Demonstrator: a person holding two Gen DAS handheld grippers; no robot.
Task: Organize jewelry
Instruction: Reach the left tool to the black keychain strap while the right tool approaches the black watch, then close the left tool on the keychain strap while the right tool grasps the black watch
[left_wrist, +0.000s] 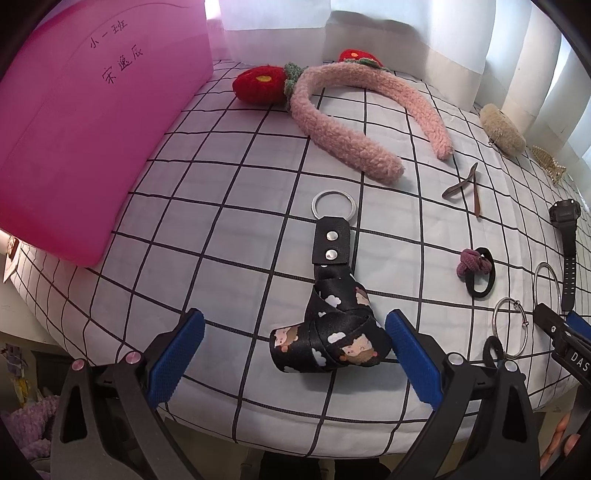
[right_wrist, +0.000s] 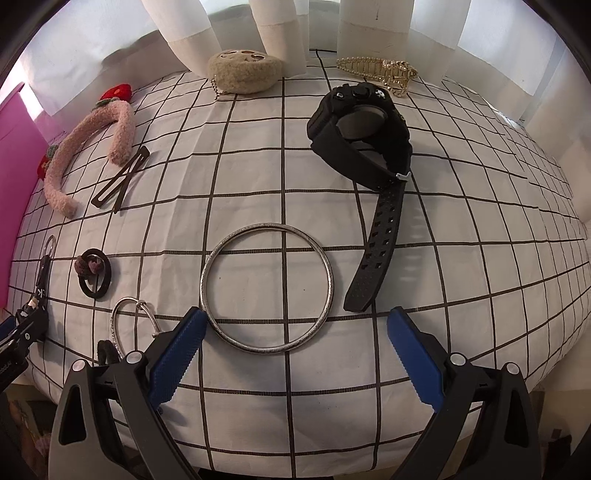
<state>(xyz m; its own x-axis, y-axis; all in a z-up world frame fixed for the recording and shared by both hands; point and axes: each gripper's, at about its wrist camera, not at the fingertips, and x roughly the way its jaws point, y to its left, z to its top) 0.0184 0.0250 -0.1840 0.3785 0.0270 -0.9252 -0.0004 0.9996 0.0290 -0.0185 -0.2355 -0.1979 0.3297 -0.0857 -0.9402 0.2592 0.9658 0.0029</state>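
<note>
satin strap: we judge the keychain strap (left_wrist: 334, 325) light, soft and slippery; its printed ribbon is folded into a loose knot that will squash under the pads.
grip point, strap: we would take it across the knotted bulk, or on the stiff black leather tab (left_wrist: 331, 243) with two rivets, which should hold shape better than the ribbon.
look, strap: black ribbon with small cartoon animals and white clouds, leather tab above, silver key ring (left_wrist: 333, 205) at the far end.
position, strap: it lies on the checked cloth (left_wrist: 229, 206), knot between the blue pads, touching neither as far as we can see.
left gripper (left_wrist: 294, 354): jaws wide apart, nothing held.
metal bangle (right_wrist: 266, 288): we judge it rigid, thin, smooth and likely to slide; pinch across one section of the rim, not the whole hoop.
look, bangle: plain silver circle with a finely textured edge, lying flat.
position, bangle: near rim just beside the left pad of the right tool; black watch (right_wrist: 364, 122) lies beyond it, apart.
right gripper (right_wrist: 294, 354): jaws wide apart, nothing held.
pink box (left_wrist: 92, 122): we take this as the likely destination, at the strap's far left.
</note>
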